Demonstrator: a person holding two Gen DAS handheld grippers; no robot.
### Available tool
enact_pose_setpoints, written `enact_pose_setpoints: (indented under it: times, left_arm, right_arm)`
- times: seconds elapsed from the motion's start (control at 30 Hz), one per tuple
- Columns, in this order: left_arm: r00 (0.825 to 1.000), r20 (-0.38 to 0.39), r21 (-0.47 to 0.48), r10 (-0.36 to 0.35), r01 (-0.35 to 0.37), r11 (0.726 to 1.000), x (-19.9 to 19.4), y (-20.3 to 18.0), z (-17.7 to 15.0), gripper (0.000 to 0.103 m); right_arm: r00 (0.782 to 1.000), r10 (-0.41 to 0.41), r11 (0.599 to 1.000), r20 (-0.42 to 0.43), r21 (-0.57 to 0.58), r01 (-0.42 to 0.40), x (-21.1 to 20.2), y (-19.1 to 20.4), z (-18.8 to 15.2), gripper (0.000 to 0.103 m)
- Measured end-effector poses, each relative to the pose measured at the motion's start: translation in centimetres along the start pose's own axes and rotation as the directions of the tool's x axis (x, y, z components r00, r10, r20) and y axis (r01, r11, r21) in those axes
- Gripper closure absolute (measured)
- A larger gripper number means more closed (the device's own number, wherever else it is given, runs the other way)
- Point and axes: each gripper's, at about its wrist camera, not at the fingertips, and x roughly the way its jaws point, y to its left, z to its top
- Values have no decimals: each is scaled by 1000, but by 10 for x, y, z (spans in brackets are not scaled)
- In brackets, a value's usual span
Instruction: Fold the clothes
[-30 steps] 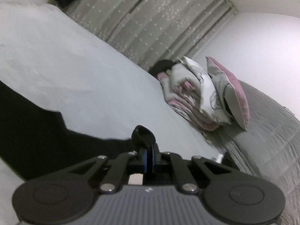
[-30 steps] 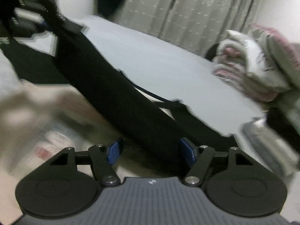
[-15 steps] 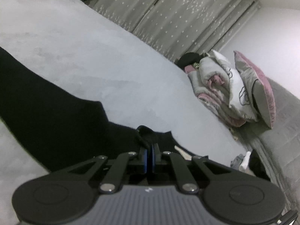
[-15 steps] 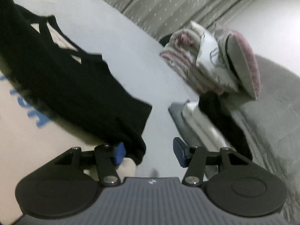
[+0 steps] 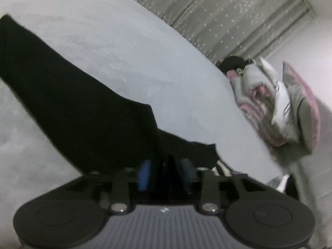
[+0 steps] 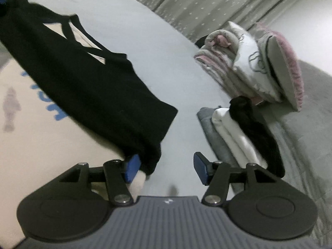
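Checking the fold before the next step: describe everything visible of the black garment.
The black garment is soft, matte cloth, lying spread across the pale bed, partly over a cream printed garment. Thin straps cross at its far end. Its near edge bunches beside the right gripper, whose jaws stand open.

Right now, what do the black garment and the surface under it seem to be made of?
Black garment: seemingly soft matte knit, likely cotton jersey; it drapes limply with no sheen. Bed surface: pale grey cloth, faintly napped and matte, possibly fleece; blur leaves the weave unclear.
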Motion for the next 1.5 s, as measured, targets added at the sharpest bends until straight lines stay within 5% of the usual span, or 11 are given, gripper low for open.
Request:
enact_pose_setpoints:
  times: [0.17, 0.33, 0.5, 0.63, 0.73, 0.8, 1.03, 1.1, 1.2, 1.3, 1.5]
  left_arm:
    - [999, 0, -6, -32, 32, 999, 14, -3, -2, 51]
    - [1000, 12, 81, 6, -7, 997, 31, -14, -11, 60]
    - [999, 32, 146, 33, -37, 989, 39, -17, -13, 94]
    - [999, 54, 224, 1, -13, 975, 37, -21, -13, 97]
    - [997, 74, 269, -25, 4, 963, 34, -22, -12, 97]
    - [997, 72, 279, 25, -45, 959, 37, -20, -12, 96]
    - [1000, 25, 135, 11, -14, 991, 30, -5, -2, 82]
    - [999, 38, 123, -14, 9, 992, 20, -5, -2, 68]
    - [999, 21, 132, -38, 35, 991, 13, -8, -4, 64]
    - [998, -59, 185, -12, 22, 982, 18, -12, -15, 62]
    - [995, -105, 205, -5, 27, 978, 13, -12, -22, 61]
  right_arm:
    - [978, 207, 967, -12, 155, -203, -18, -30, 3, 42]
    - [918, 381, 819, 105, 423, -388, -19, -70, 7, 41]
    - [922, 350, 735, 164, 562, -379, 9, -83, 6, 41]
    - [948, 285, 716, 142, 626, -309, 36, -83, 2, 47]
    - [960, 259, 710, 108, 653, -265, 51, -80, -3, 57]
    - [959, 260, 690, 116, 672, -268, 55, -79, -5, 57]
    - [949, 272, 605, 161, 738, -299, 65, -87, -8, 57]
    - [948, 269, 606, 172, 735, -305, 65, -86, -6, 57]
    - [942, 284, 602, 178, 732, -320, 72, -81, -4, 64]
    - [939, 294, 606, 181, 724, -329, 77, -76, -2, 94]
    - [964, 212, 652, 159, 712, -261, 73, -73, 0, 98]
